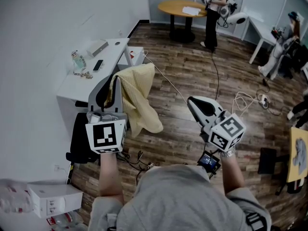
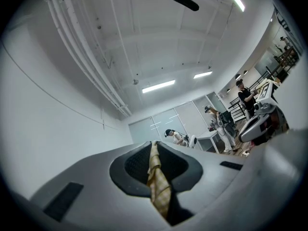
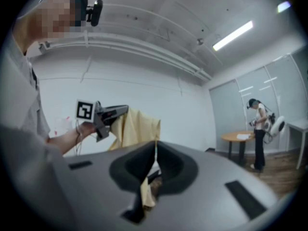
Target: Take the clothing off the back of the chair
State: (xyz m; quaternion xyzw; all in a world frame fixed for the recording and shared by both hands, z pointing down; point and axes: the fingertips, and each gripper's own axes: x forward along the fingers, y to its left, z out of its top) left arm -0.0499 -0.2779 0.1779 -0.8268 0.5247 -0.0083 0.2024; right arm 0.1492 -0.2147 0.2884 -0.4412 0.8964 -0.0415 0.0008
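Clearly, the pale yellow cloth garment (image 1: 137, 100) is off the black chair (image 1: 82, 138). It hangs free in the air from the left gripper (image 1: 109, 83), above the brown wooden plank floor (image 1: 192, 66) and just beside the white desk (image 1: 77, 85). That gripper's jaws are pinched tight on a fold of the fabric (its own view shows the checked yellow weave (image 2: 156, 177) clamped between the dark pads). The right gripper (image 1: 193, 103) is held to the side, apart from the garment, with its jaws closed together and clear of the fabric. Its view looks across at the cloth (image 3: 139, 129) draped from the left gripper (image 3: 118, 112).
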